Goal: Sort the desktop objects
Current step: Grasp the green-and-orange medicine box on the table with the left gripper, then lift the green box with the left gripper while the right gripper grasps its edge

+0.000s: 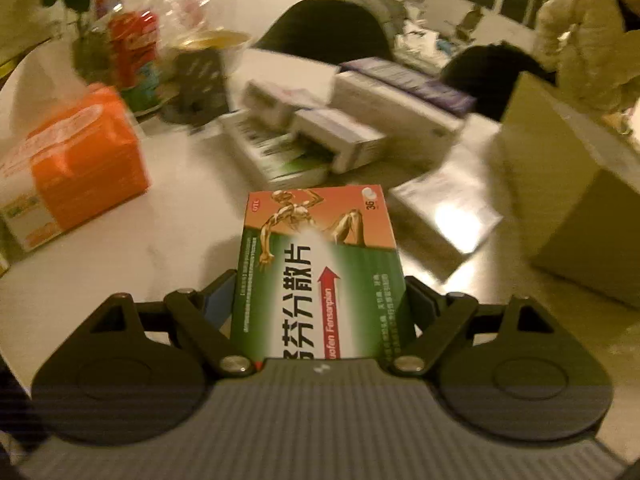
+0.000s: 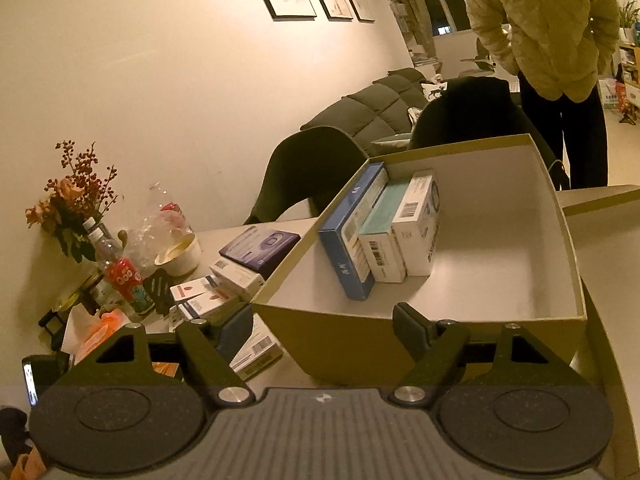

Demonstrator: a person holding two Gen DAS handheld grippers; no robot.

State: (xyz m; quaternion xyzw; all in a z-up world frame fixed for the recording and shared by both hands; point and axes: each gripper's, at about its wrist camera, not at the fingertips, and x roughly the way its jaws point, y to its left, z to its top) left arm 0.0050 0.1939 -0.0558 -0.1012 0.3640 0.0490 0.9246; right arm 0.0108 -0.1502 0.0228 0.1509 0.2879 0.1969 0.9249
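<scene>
Pillbox (image 1: 320, 272) sits pinched in the left gripper (image 1: 320, 300) above the surface (image 1: 180, 216), long axis pointing forward; the carton (image 1: 568, 184) lies ahead-right. Right gripper (image 2: 324, 320), spread and holding nothing, hovers at the carton's rim.

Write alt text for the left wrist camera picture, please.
A black two-finger gripper clamps a green and orange medicine box above a white table. Beyond lie blurred white boxes, an orange pack at left and a cardboard box at right.
</scene>
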